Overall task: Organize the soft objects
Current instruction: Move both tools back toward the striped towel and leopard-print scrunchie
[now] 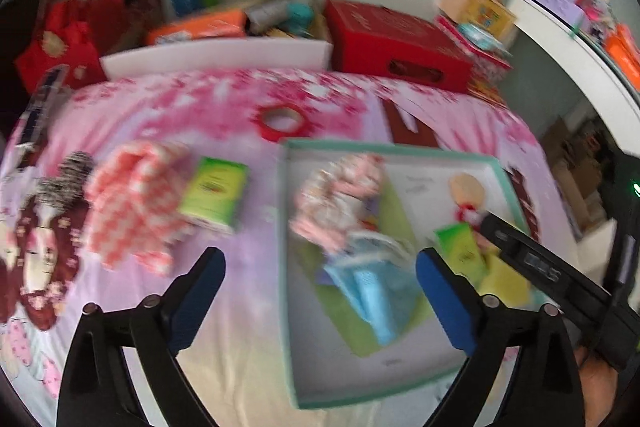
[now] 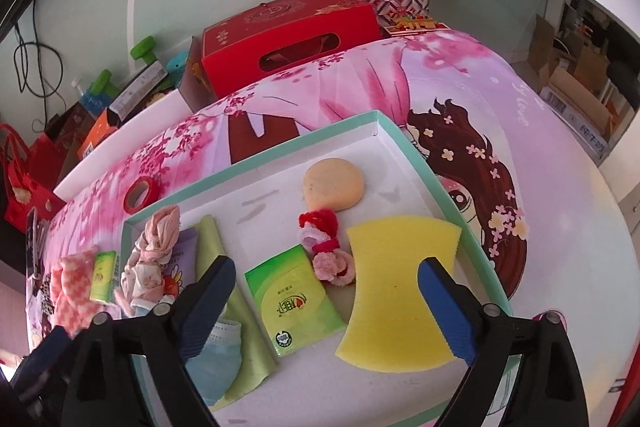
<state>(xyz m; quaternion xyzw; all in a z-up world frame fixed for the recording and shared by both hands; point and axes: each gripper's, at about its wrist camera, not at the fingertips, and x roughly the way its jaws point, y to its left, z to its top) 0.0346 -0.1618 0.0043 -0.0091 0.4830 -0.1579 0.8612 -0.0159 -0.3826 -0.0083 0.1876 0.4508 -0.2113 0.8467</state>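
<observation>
On the bed [image 2: 540, 155], a shallow tray [image 2: 256, 163]. Inside it, toward the far side, a round pad [image 2: 334, 183]; just before that, touching it, a fuzzy scrunchie bundle [image 2: 326, 247]. Right of the bundle, a sponge [image 2: 394, 291]; left of it, a tissue pack [image 2: 294, 303]. Further left, a folded cloth [image 2: 218, 247] with a face mask [image 2: 218, 359] on its near end, and a knotted garment [image 2: 150, 259] along the tray's left wall. Outside the tray, to its left on the bed, a second tissue pack [image 1: 214, 193], then a checked cloth [image 1: 132, 207] beside it. Behind the tray, a tape roll [image 1: 282, 119]. Beyond the bed's far edge, a gift box [image 2: 288, 39].
</observation>
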